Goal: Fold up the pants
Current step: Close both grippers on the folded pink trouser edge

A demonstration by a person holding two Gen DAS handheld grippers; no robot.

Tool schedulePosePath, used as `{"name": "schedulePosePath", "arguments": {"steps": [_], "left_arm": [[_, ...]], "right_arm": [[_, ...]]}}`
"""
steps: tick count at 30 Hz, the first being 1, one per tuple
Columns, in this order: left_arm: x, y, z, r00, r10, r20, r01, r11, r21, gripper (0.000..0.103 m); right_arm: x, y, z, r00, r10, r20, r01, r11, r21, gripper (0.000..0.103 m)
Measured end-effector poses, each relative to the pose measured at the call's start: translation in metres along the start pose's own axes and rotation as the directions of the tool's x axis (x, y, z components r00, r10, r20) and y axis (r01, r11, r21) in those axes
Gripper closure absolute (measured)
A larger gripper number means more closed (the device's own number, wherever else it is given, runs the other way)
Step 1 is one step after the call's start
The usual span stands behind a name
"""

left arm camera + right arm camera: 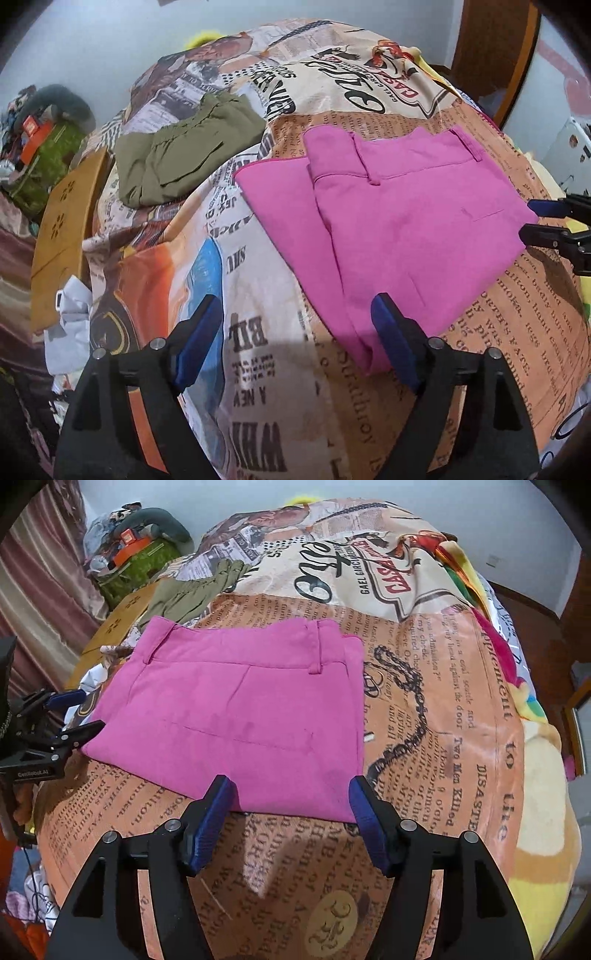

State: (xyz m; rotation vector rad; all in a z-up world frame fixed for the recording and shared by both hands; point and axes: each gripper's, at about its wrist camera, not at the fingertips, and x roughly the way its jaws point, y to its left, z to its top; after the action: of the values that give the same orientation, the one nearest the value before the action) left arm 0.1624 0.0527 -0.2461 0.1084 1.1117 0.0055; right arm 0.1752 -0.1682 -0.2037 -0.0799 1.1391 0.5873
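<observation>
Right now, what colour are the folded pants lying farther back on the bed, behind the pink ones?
Olive green pants, plain with no print; the left wrist view shows them best.

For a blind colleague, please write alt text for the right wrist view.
Folded pink pants lie on a newspaper-print bedspread, with the open right gripper empty just above their near edge. The left gripper waits at their left side.
</observation>
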Motion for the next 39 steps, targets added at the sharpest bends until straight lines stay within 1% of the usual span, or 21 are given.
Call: {"name": "schedulePosePath", "arguments": {"steps": [2, 5, 8, 11, 13, 14, 17, 18, 23, 25, 32, 34, 36, 38, 39], "left_arm": [[-0.002, 0.002, 0.0, 1.0, 0.003, -0.003, -0.003, 1.0, -0.01, 0.019], [-0.009, 0.001, 0.003, 1.0, 0.027, 0.005, -0.027, 1.0, 0.004, 0.02], [-0.023, 0.007, 0.009, 0.998, 0.041, 0.04, -0.04, 0.999, -0.016, 0.02], [-0.035, 0.018, 0.021, 0.997, 0.019, 0.078, -0.015, 0.998, -0.059, 0.019], [-0.038, 0.024, 0.032, 0.996, 0.0, 0.09, 0.008, 0.996, -0.089, 0.014], [-0.036, 0.026, 0.037, 0.996, -0.012, 0.091, 0.021, 0.995, -0.102, 0.014], [-0.026, 0.025, 0.046, 0.996, -0.049, 0.068, 0.058, 0.991, -0.123, 0.014], [-0.019, 0.023, 0.048, 0.996, -0.068, 0.053, 0.074, 0.989, -0.125, 0.014], [0.014, 0.014, 0.05, 0.994, -0.107, -0.025, 0.103, 0.985, -0.139, 0.014], [0.023, 0.012, 0.049, 0.991, -0.124, -0.046, 0.116, 0.982, -0.145, 0.014], [0.033, 0.012, 0.052, 0.985, -0.163, -0.052, 0.154, 0.976, -0.153, 0.014], [0.037, 0.013, 0.053, 0.981, -0.184, -0.055, 0.173, 0.972, -0.162, 0.014], [0.04, 0.014, 0.054, 0.979, -0.196, -0.05, 0.185, 0.968, -0.172, 0.014], [0.042, 0.015, 0.055, 0.975, -0.219, -0.044, 0.207, 0.961, -0.185, 0.023], [0.043, 0.015, 0.056, 0.97, -0.24, -0.043, 0.228, 0.954, -0.194, 0.032]], "right_arm": [[-0.001, -0.003, -0.001, 1.0, -0.002, -0.002, 0.002, 1.0, 0.016, 0.04], [-0.005, -0.008, -0.003, 1.0, 0.006, -0.008, -0.006, 0.999, 0.044, 0.04], [-0.017, -0.015, 0.0, 1.0, 0.003, 0.022, -0.005, 0.998, 0.062, 0.04], [-0.029, -0.021, 0.009, 0.998, -0.002, 0.062, -0.002, 0.997, 0.074, 0.04], [-0.033, -0.024, 0.015, 0.996, -0.013, 0.087, 0.006, 0.997, 0.08, 0.039], [-0.034, -0.026, 0.019, 0.995, -0.017, 0.095, 0.009, 0.997, 0.081, 0.038], [-0.027, -0.031, 0.027, 0.995, -0.025, 0.099, 0.016, 0.996, 0.086, 0.037], [-0.02, -0.033, 0.029, 0.996, -0.02, 0.09, 0.012, 0.996, 0.086, 0.037], [0.014, -0.042, 0.036, 1.0, 0.02, 0.013, -0.022, 0.994, 0.103, 0.037], [0.024, -0.045, 0.038, 0.999, 0.045, 0.002, -0.045, 0.993, 0.108, 0.037], [0.043, -0.05, 0.048, 0.992, 0.127, 0.002, -0.126, 0.986, 0.111, 0.037], [0.046, -0.049, 0.048, 0.99, 0.139, 0.001, -0.138, 0.984, 0.109, 0.04], [0.046, -0.048, 0.047, 0.988, 0.152, 0.007, -0.152, 0.983, 0.104, 0.054], [0.044, -0.046, 0.046, 0.987, 0.162, 0.012, -0.163, 0.981, 0.108, 0.062], [0.044, -0.045, 0.045, 0.987, 0.161, 0.013, -0.162, 0.981, 0.109, 0.065]]}}
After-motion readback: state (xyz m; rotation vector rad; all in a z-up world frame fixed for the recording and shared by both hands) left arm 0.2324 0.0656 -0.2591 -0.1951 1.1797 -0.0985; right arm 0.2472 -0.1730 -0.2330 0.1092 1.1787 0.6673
